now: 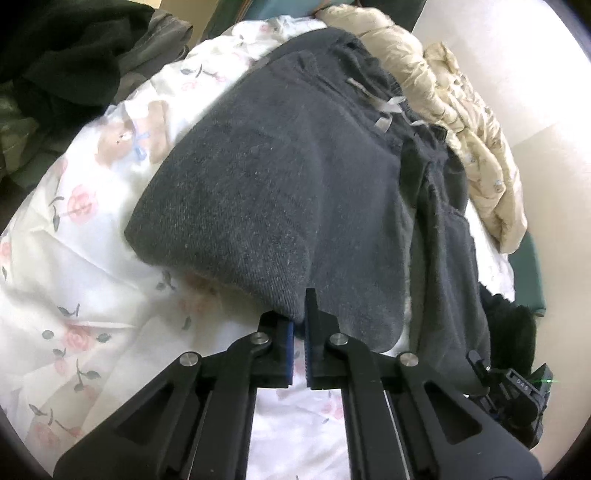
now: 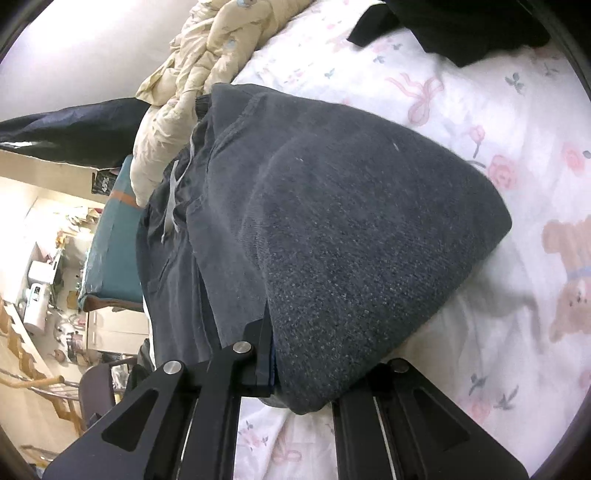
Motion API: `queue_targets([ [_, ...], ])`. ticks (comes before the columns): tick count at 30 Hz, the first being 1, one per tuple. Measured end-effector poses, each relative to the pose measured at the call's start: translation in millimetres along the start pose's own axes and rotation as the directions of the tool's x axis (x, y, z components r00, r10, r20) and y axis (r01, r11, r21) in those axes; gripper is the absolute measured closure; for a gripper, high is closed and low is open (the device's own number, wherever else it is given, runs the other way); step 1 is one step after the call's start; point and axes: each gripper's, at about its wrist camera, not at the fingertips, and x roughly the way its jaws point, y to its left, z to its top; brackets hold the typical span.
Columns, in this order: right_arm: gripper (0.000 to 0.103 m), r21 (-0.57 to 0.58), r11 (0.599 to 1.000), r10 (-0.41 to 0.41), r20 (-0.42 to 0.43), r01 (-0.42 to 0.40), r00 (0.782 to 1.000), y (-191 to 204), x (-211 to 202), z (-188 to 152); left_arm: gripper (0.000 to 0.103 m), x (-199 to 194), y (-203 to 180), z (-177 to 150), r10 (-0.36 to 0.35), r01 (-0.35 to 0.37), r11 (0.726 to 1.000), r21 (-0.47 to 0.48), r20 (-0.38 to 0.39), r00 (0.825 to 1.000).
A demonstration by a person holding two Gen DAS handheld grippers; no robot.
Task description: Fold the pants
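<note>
Dark grey pants (image 1: pixel 280 192) lie folded over on a floral bedsheet (image 1: pixel 74 280), waistband and grey drawstring at the far end. My left gripper (image 1: pixel 299 328) is shut on the near folded edge of the pants. In the right wrist view the same pants (image 2: pixel 351 229) fill the middle. My right gripper (image 2: pixel 314 373) is closed around a thick fold of the pants; its right finger is hidden under the cloth. The right gripper's body also shows in the left wrist view (image 1: pixel 517 387) at the lower right.
A cream quilted duvet (image 1: pixel 443 96) is bunched beyond the pants, against the wall. Dark clothes (image 1: pixel 62 62) are piled at the far left of the bed. A black garment (image 2: pixel 461 29) lies on the sheet (image 2: pixel 498 332). A teal bed edge (image 2: pixel 110 240) drops to a cluttered floor.
</note>
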Motion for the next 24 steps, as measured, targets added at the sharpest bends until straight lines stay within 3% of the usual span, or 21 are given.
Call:
queue_targets([
  [2,0.097,-0.008,1.000,0.004,0.009,-0.004,1.000,2,-1,1,0.100,3,7,4,-0.038,0.038,0.998,-0.041,-0.012,0.999],
  [7,0.097,0.004,1.000,0.008,0.003,-0.008,1.000,-5,6,4,0.097,17,8,7,-0.031,0.029,0.997,-0.072,-0.032,0.999],
  [8,0.097,0.011,1.000,0.007,0.001,-0.007,1.000,-7,7,5,0.085,22,5,7,-0.037,0.033,0.996,-0.080,-0.042,0.998],
  [9,0.097,0.023,1.000,0.012,-0.002,-0.012,1.000,-9,10,6,0.065,26,4,8,-0.048,0.043,0.995,-0.094,-0.050,0.998],
  [11,0.097,0.027,1.000,0.013,-0.004,-0.013,1.000,-11,12,8,0.050,38,1,8,-0.083,0.075,0.989,-0.131,-0.061,0.995],
  [12,0.097,0.028,1.000,0.013,-0.005,-0.013,1.000,-11,14,9,0.050,43,-2,9,-0.083,0.073,0.988,-0.136,-0.068,0.994],
  [14,0.097,0.033,0.999,0.014,-0.009,-0.014,1.000,-14,16,11,0.054,56,-8,9,-0.071,0.062,0.992,-0.114,-0.084,0.994],
  [17,0.097,0.043,0.999,0.012,-0.018,-0.011,1.000,-20,19,13,0.100,65,-11,13,-0.015,0.011,0.999,-0.043,-0.075,0.997],
  [19,0.097,0.047,0.999,0.007,-0.022,-0.006,1.000,-22,20,14,0.101,62,-9,17,-0.043,0.040,0.998,-0.038,-0.072,0.996],
  [24,0.097,-0.024,0.999,-0.043,-0.013,0.043,0.999,-5,11,8,0.102,25,-27,12,-0.002,0.003,1.000,0.030,-0.020,1.000],
])
